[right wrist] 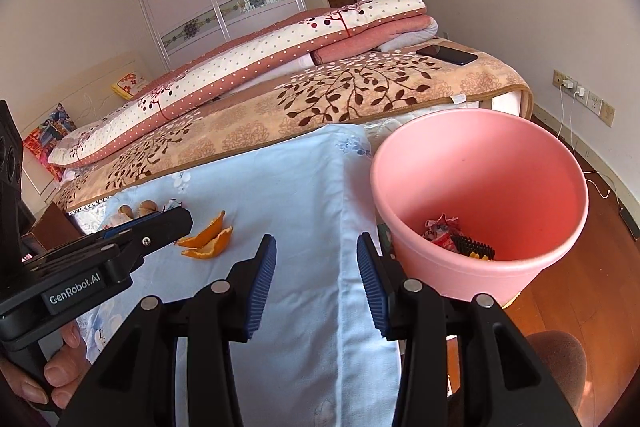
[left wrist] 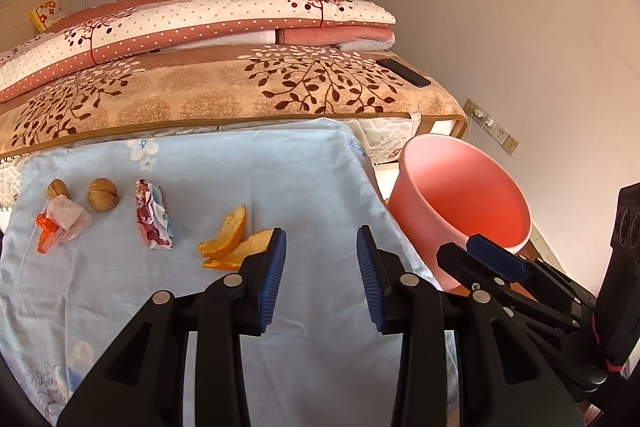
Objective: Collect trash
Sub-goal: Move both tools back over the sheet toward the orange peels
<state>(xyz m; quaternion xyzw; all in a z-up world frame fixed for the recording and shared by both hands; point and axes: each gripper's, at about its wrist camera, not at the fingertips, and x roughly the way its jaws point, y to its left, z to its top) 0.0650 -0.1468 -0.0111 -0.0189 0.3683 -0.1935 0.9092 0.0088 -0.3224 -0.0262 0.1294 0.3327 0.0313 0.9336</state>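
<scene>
Two walnuts (left wrist: 58, 189) (left wrist: 103, 194) lie on the blue cloth (left wrist: 280, 171). Two orange peels (left wrist: 225, 235) (left wrist: 246, 250) lie there too, touching each other. One crumpled printed wrapper (left wrist: 153, 214). One clear plastic scrap (left wrist: 66, 219) with an orange piece at its edge. One pink bin (left wrist: 460, 203) holding at least three bits of trash (right wrist: 444, 227), too jumbled to count exactly. One phone (left wrist: 403, 72) on the bed. Two tools (left wrist: 322, 267) (right wrist: 316, 277).
</scene>
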